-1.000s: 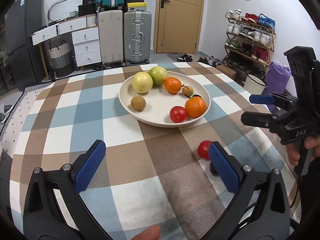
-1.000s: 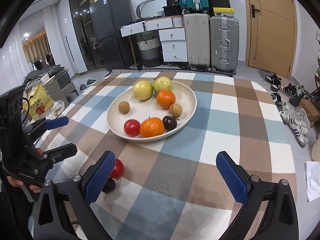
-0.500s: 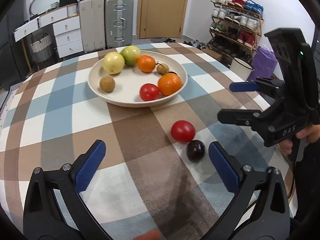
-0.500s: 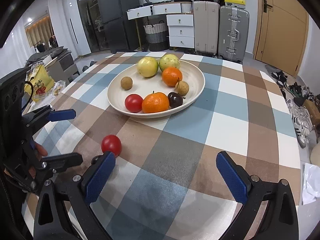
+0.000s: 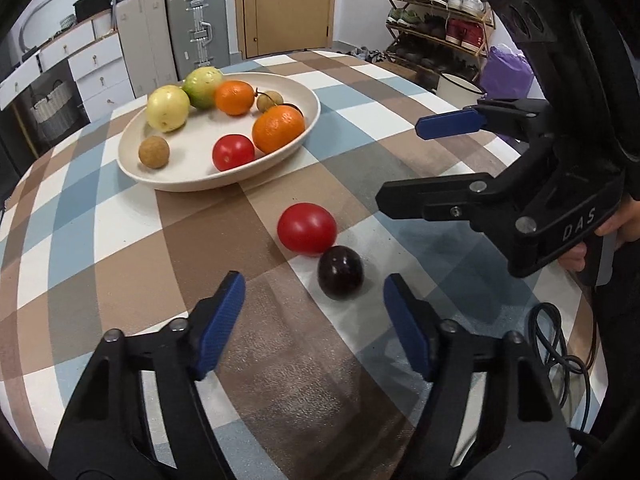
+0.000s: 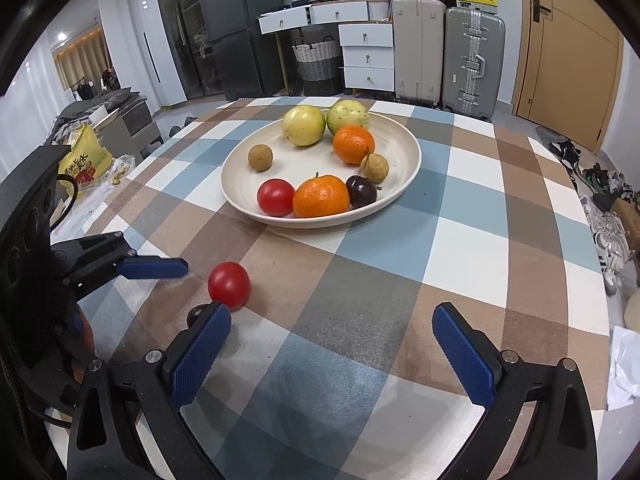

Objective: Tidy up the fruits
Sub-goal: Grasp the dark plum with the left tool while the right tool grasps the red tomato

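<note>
A cream plate (image 5: 304,92) (image 6: 412,152) on the checked tablecloth holds two oranges, two pale green fruits, a red tomato, brown longans and a dark plum. A loose red tomato (image 5: 307,228) (image 6: 229,285) and a loose dark plum (image 5: 340,272) (image 6: 197,314) lie touching on the cloth in front of the plate. My left gripper (image 5: 314,312) is open and empty, its jaws just short of the loose plum. My right gripper (image 6: 332,340) is open and empty, right of the loose tomato; its left finger (image 6: 200,356) partly hides the plum.
The round table's edge (image 6: 600,320) curves close on the right. Suitcases (image 6: 472,60), white drawers (image 6: 366,56) and a fridge stand behind. A shoe rack (image 5: 436,20) and door (image 5: 288,4) are at the back. A cable (image 5: 560,344) hangs at the table's near right.
My left gripper has moved forward and down towards the loose tomato and plum, which now lie close before its jaws. My right gripper has shifted slightly closer to the table.
</note>
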Available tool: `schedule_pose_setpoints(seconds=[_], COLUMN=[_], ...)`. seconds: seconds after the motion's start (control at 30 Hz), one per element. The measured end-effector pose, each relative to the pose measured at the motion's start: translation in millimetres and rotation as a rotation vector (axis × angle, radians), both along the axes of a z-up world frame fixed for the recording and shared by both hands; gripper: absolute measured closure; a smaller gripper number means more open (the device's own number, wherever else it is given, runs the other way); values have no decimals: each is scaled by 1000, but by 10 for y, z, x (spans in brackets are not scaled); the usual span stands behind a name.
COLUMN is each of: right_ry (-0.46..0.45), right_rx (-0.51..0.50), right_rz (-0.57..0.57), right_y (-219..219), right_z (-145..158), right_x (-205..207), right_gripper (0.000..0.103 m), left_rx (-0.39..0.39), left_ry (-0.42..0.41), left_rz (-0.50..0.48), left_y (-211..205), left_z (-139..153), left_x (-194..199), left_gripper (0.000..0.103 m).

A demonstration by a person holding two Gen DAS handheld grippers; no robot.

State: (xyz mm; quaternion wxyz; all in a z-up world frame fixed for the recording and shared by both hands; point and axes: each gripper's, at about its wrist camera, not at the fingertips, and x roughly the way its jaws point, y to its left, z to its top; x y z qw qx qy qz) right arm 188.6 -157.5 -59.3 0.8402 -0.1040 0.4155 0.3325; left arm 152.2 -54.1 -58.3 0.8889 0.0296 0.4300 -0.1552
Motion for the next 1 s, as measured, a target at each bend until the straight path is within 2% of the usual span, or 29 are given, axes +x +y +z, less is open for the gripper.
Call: schedule_pose_setpoints(seconds=[0.13,0.37,0.43,0.5,1.0], right_ry=[2,8,9,11,19], right_rx=[-8,-7,-5,-6,5], right_rz=[7,8,9,9,5], right_y=[24,38,40,43,24], right_z=[-23,-35,-37,-46,-73], right_x=[-7,11,13,15,34], right_gripper=[1,1,1,1,1], left_rx=[-49,-57,-61,-66,-145], left_ry=[12,11,12,13,-43], left_rz=[-27,-50,-48,-47,-1], left_y=[4,-47,-46,-41,234], left_z=[-6,13,17,20,207], left_x=[1,-8,-4,-6,-83], left_gripper=[50,62,76,82,82])
